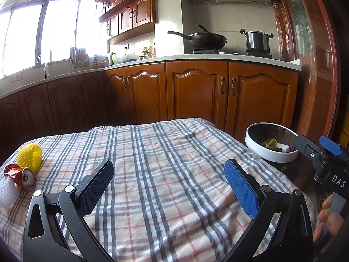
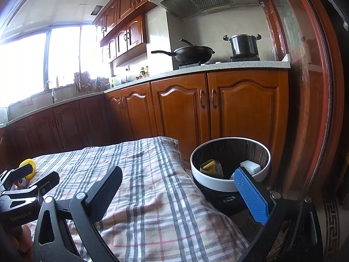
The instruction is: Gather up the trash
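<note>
Three pieces of trash lie at the left edge of the checked tablecloth (image 1: 165, 166): a yellow foam net (image 1: 30, 157), a crushed red can (image 1: 21, 176) and a white foam sleeve (image 1: 6, 192). My left gripper (image 1: 170, 174) is open over the middle of the cloth, well right of them, with nothing between its fingers. My right gripper (image 2: 178, 187) is open and empty at the table's right edge, its blue finger in front of the white-rimmed bin (image 2: 218, 182). A yellowish wrapper (image 2: 210, 166) and a white block (image 2: 250, 166) lie in the bin. The yellow net (image 2: 28, 166) shows behind the left gripper (image 2: 32, 176).
The bin (image 1: 270, 152) stands on the floor just off the table's right side. Wooden base cabinets (image 1: 196, 91) run behind the table, with a wok (image 1: 205, 39) and a pot (image 1: 257, 40) on the stove. A wooden door frame (image 2: 309, 87) stands at the right.
</note>
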Available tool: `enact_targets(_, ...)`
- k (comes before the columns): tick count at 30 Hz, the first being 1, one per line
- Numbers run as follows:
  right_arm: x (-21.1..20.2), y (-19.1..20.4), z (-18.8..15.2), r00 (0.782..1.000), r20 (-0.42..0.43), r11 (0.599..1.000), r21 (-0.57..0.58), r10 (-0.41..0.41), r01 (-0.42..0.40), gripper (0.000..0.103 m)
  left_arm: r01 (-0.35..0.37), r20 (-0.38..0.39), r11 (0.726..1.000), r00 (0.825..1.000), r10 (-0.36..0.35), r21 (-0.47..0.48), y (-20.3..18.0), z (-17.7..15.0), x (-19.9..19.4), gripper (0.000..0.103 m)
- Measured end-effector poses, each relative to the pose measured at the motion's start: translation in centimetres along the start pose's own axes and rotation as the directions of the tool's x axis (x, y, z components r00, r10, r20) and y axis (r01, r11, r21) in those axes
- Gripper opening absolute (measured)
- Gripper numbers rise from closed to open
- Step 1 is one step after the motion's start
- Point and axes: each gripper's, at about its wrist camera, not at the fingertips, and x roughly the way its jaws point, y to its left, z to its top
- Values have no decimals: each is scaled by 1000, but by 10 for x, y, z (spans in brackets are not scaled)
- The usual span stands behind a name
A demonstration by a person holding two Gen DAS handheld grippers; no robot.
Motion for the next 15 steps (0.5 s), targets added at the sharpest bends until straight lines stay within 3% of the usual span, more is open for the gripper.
enact_targets(15, -1, 3, 2, 1000, -1, 1000, -1, 5, -5, 103, 4, -6, 1000, 1000, -4, 5, 1, -1, 0, 103)
